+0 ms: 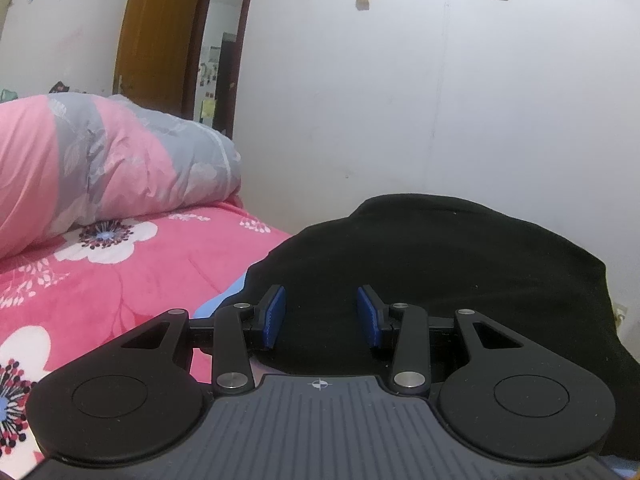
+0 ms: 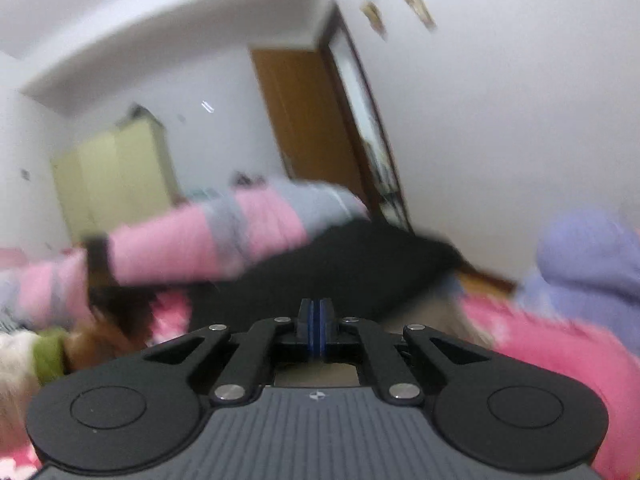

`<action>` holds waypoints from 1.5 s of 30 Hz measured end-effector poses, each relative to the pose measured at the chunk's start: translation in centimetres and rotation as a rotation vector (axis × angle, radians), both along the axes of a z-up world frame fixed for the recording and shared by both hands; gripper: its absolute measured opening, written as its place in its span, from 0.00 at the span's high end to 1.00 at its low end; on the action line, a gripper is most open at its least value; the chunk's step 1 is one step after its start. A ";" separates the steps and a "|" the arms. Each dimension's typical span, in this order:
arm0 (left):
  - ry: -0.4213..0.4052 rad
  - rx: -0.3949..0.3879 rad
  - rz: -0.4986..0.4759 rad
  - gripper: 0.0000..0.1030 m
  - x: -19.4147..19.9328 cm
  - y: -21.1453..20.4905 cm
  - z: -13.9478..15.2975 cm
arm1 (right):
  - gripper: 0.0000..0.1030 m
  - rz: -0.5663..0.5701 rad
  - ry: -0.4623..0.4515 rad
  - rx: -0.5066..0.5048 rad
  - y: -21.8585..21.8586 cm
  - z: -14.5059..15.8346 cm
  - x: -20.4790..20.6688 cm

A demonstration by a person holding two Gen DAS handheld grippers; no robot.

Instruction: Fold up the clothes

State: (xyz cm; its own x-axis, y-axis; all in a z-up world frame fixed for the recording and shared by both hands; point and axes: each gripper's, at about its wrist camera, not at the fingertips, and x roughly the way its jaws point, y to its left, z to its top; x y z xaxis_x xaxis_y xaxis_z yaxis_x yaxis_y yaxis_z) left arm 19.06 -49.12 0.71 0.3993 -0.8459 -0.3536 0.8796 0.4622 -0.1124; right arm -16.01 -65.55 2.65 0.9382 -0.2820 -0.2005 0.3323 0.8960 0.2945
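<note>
Left tool [image 1: 321, 316] we see spread, blue pads [image 1: 275, 317] apart with nothing pinched, hovering low over the black garment [image 1: 460, 280]. We place that garment in a heap on the bed [image 1: 120, 280], on its pink floral sheet, right of the pink-grey quilt [image 1: 112, 168] and close to the white wall [image 1: 440, 100]. Right tool [image 2: 316, 322] we see pressed together, pads touching, nothing between them. Its view is blurred; we still make out the garment [image 2: 328, 268] ahead of it, beside the quilt [image 2: 208, 236], with a lilac bundle [image 2: 584, 256] to the garment's right, too smeared to identify.
</note>
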 end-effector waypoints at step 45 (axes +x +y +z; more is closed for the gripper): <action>0.006 -0.074 0.202 0.62 3.5 2.3 1.4 | 0.96 0.402 0.367 -0.492 6.6 2.3 16.5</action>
State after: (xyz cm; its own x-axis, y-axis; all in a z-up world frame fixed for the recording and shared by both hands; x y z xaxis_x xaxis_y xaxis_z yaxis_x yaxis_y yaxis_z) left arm 22.58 -46.82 2.14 0.5617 -0.7724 -0.2965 0.7688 0.6197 -0.1578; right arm 0.50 -58.94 4.92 0.8848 -0.0690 -0.4607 -0.0498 0.9693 -0.2408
